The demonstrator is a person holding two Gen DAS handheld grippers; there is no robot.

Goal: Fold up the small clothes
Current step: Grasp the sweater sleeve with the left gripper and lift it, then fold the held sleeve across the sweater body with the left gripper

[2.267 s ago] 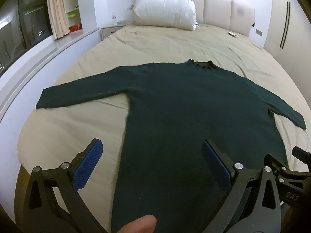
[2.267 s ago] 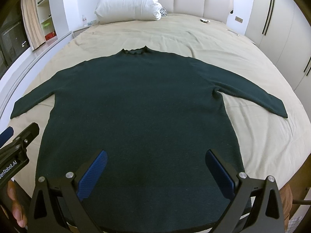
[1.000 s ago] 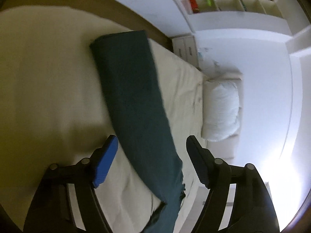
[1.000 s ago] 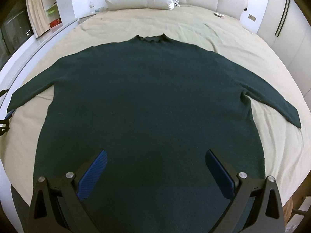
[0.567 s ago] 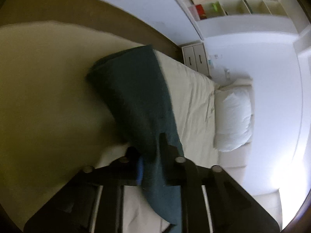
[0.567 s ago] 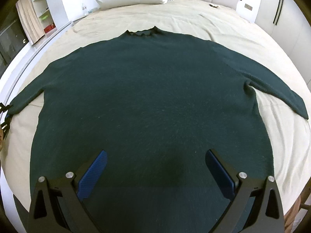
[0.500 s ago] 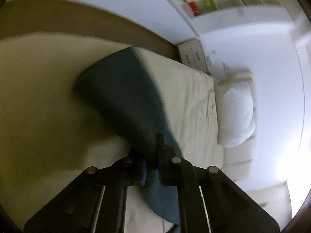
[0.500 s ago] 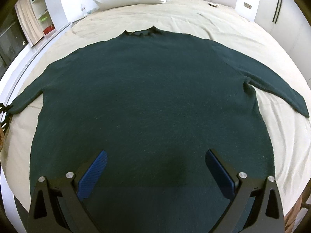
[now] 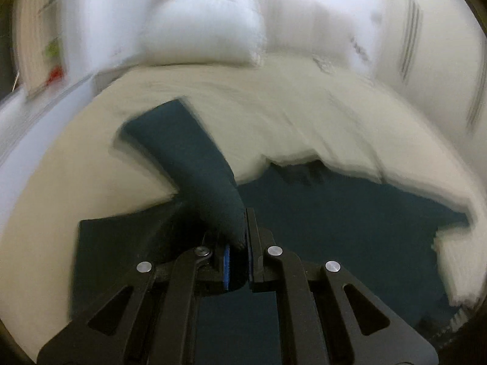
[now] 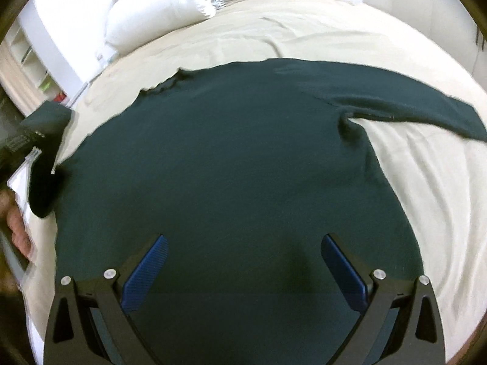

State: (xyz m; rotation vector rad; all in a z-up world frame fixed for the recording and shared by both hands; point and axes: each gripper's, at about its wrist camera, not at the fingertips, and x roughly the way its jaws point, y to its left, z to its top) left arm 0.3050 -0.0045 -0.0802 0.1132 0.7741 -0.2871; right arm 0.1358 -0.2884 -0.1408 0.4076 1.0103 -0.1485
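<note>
Hidden or unclear: we find the left wrist view smeared with motion blur, so the pillow (image 9: 201, 27), the headboard and the wall fittings show only as pale streaks. The sweater's collar is a ragged dark notch there, its edges doubled. We cannot make out the sweater's hem in either view; the tongs' own frames cover it. In the right wrist view, the left tool enters at the far left edge, cut off by the rim, with part of a person's hand (image 10: 16, 222) below it.

Item, dark green sweater (image 10: 231, 164): we record it lying flat and front-up across the bed (image 10: 426, 182), collar toward the pillow. Its far sleeve (image 10: 426, 106) lies stretched out toward the right edge. Its near sleeve (image 9: 194, 164) is raised off the cover and bends back over the body.

Item, left gripper (image 9: 237, 243): we note its fingers pressed together, pinching the raised sleeve near its cuff end, blue pads just showing beside the cloth.

Item, right gripper (image 10: 242, 267): we note its fingers spread wide above the sweater's lower body, nothing between the blue pads.

Surface and room: we list a beige bed cover, lightly creased toward the headboard; one white pillow at the head; a pale padded headboard; white walls; open shelving (image 10: 27, 57) at the left with small coloured things on it.
</note>
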